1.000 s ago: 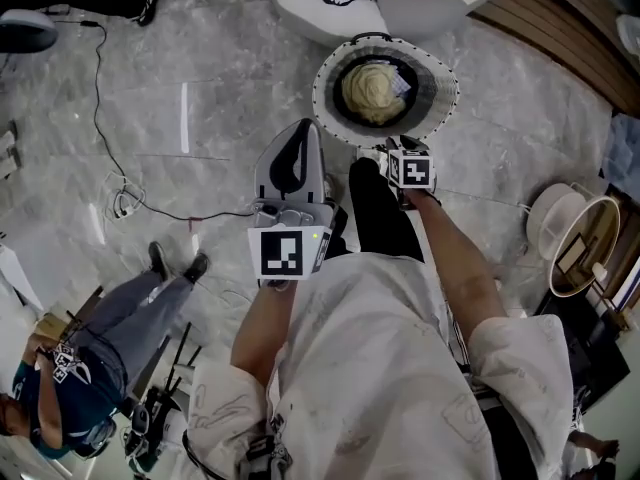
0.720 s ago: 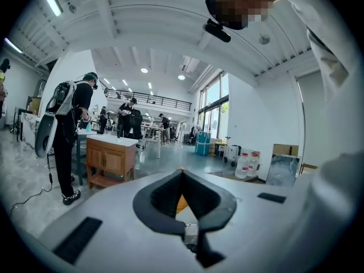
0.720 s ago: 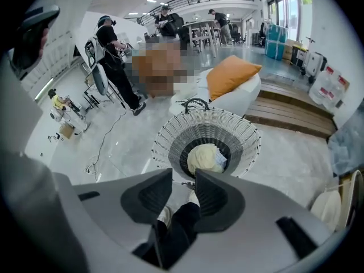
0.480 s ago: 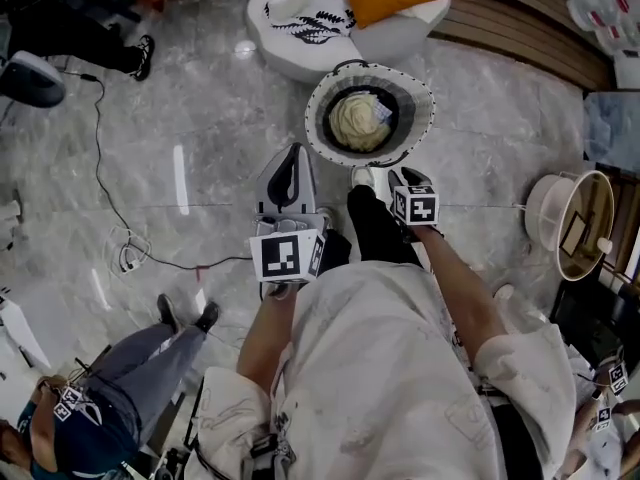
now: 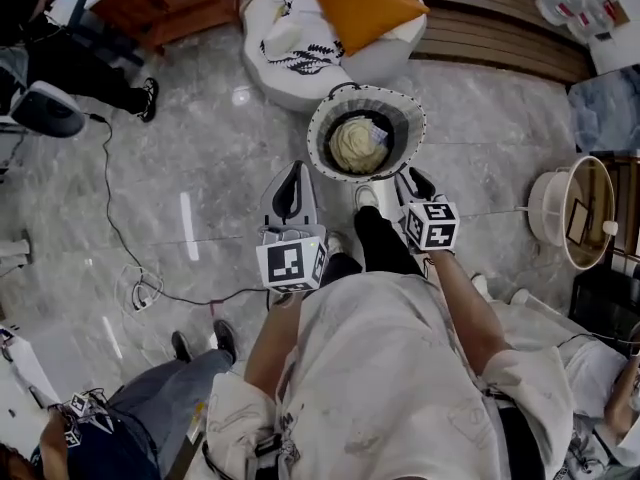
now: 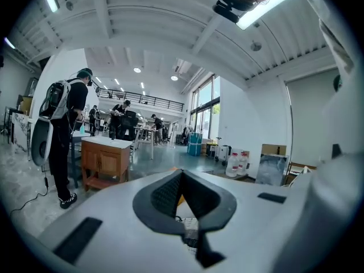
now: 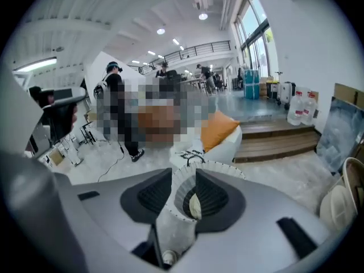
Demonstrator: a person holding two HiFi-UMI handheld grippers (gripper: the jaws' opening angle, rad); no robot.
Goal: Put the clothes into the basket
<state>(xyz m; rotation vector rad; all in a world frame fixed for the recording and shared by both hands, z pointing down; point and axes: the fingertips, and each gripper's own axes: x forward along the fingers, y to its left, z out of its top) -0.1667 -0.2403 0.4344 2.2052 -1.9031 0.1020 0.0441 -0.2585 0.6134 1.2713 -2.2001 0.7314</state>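
Head view: marble floor [image 5: 200, 148]; the cream garment [image 5: 358, 144] lies in the wicker basket [image 5: 325, 118], ahead of the left gripper [image 5: 291, 171] and right gripper [image 5: 412, 178]. Left gripper view: fingers [image 6: 162, 195] pressed together, empty (hall [image 6: 170, 147] ahead). Right gripper view: fingers [image 7: 149, 195] spread, just opened wider, gripping nothing, wicker basket [image 7: 213, 165] beyond.

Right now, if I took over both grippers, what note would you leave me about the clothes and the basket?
Left gripper: jaws together, holding nothing.
Right gripper: jaws apart, have just been opening, nothing between them.
Round white woven basket: on the grey floor ahead.
Cream cloth bundle: lying inside it.
Done: that piece is in.
Left: I spot no other loose clothes; look around.
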